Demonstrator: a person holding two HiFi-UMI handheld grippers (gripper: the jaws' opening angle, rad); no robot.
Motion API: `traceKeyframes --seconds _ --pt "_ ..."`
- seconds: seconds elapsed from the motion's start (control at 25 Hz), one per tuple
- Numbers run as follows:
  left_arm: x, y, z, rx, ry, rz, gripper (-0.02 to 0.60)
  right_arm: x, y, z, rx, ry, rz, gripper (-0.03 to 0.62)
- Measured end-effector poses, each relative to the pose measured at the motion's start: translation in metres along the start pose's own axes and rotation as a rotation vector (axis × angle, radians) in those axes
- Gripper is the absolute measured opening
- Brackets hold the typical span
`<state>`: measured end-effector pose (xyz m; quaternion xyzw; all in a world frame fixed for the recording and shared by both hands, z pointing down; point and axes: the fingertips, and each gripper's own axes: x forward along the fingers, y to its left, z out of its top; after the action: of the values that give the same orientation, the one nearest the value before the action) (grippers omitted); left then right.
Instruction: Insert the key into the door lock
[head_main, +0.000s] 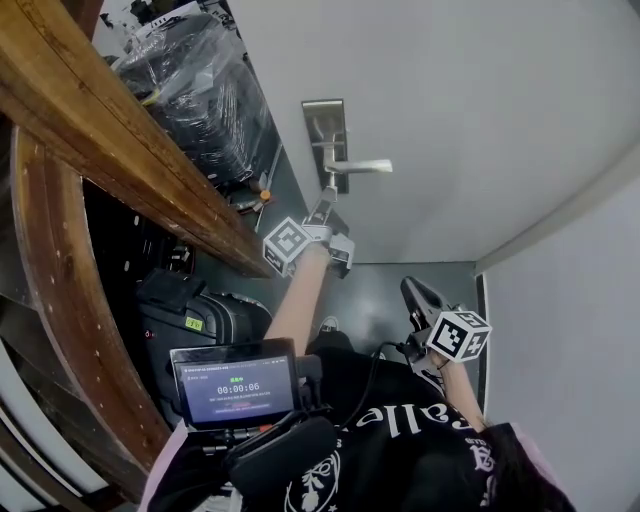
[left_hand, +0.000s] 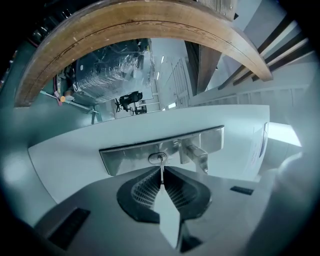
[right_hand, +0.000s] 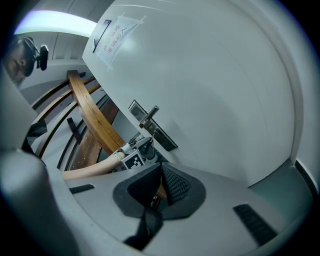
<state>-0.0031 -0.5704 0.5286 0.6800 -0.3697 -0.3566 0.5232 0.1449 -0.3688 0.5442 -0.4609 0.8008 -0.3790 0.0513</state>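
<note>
A steel lock plate (head_main: 325, 140) with a lever handle (head_main: 360, 166) is fixed to the white door (head_main: 480, 110). My left gripper (head_main: 324, 207) is held up against the plate, just below the handle. In the left gripper view it (left_hand: 161, 172) is shut on a thin key (left_hand: 161, 176) with a white tag (left_hand: 169, 217). The key's tip is at the round keyhole (left_hand: 158, 158), left of the handle (left_hand: 197, 156). My right gripper (head_main: 418, 298) hangs low and away from the door, jaws shut with nothing between them (right_hand: 161, 172).
A curved wooden handrail (head_main: 120, 140) runs along the left, close to my left arm. Behind it stand a plastic-wrapped black bundle (head_main: 205, 90) and a dark suitcase (head_main: 215, 320). A screen (head_main: 235, 387) sits at the person's chest. A paper notice (right_hand: 114, 37) is taped on the door.
</note>
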Motion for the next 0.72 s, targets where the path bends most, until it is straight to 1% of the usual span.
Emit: traceKeyframes --seconds 0.12,0.2,0.4,0.52,0.6,0.72 --pt "0.004 0.001 0.000 -0.053 -0.030 0.002 0.025 0.000 -0.001 -0.002 -0.003 0.008 0.003 0.020" --pt "0.007 0.001 0.000 -0.069 -0.034 0.012 0.025 0.000 -0.001 -0.005 0.000 0.010 0.005 0.020" --pt "0.009 0.004 0.001 -0.068 -0.013 0.020 0.025 -0.004 -0.003 -0.017 0.012 0.016 0.004 0.020" --pt "0.015 0.005 0.004 -0.095 -0.022 0.015 0.025 -0.004 -0.005 -0.022 0.017 0.022 -0.003 0.020" --pt "0.023 0.008 0.009 -0.106 -0.025 0.035 0.025 -0.004 -0.004 -0.024 0.015 0.023 -0.002 0.020" --pt "0.034 0.011 0.015 -0.075 0.012 0.073 0.025 -0.003 -0.002 -0.027 0.014 0.022 0.002 0.020"
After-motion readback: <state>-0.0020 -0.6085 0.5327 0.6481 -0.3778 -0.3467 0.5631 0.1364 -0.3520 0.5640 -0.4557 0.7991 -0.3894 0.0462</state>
